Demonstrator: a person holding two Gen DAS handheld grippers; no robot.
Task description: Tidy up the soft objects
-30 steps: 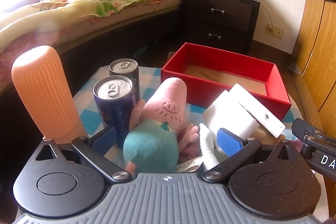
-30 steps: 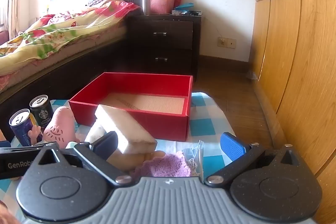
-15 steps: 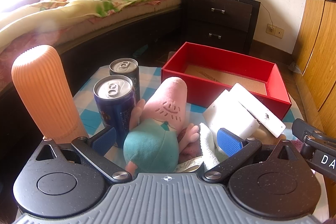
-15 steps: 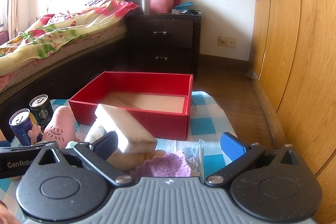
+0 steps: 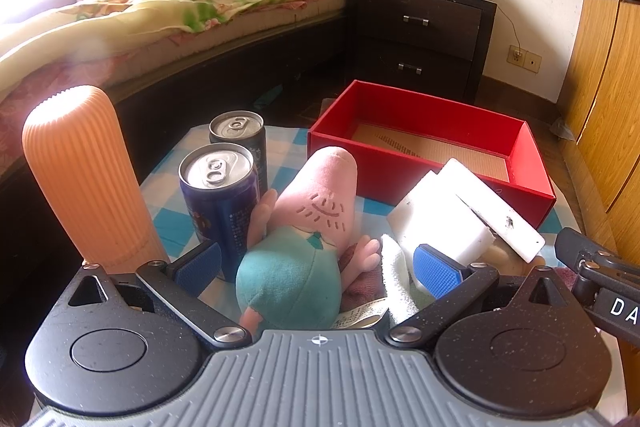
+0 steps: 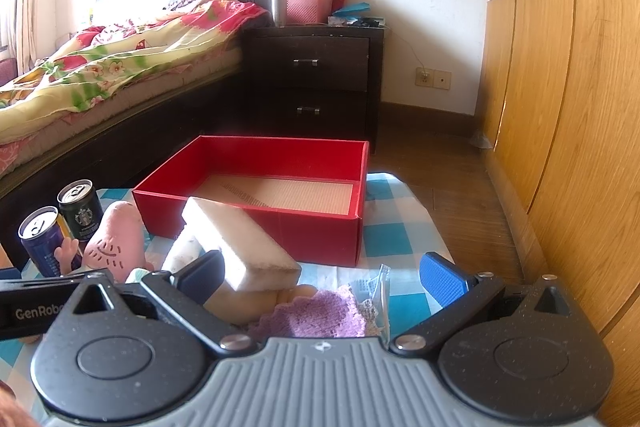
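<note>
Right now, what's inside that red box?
The red box shows only its tan ribbed floor, nothing lying on it. Its near wall hides the front strip.

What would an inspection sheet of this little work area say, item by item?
Surface: blue-and-white checked cloth, low beside the bed.
Job's things: plush toy between the left gripper's fingers; white sponges stacked; purple knit and a small clear packet before the right gripper; white towel; red box with nothing in it.
Clutter: two cans, ribbed orange vase.
Grippers: left gripper open around the toy; right gripper open, holding nothing.
Cables: one cord running to the wall socket.
Surroundings: bed, dark nightstand, wooden wardrobe.
</note>
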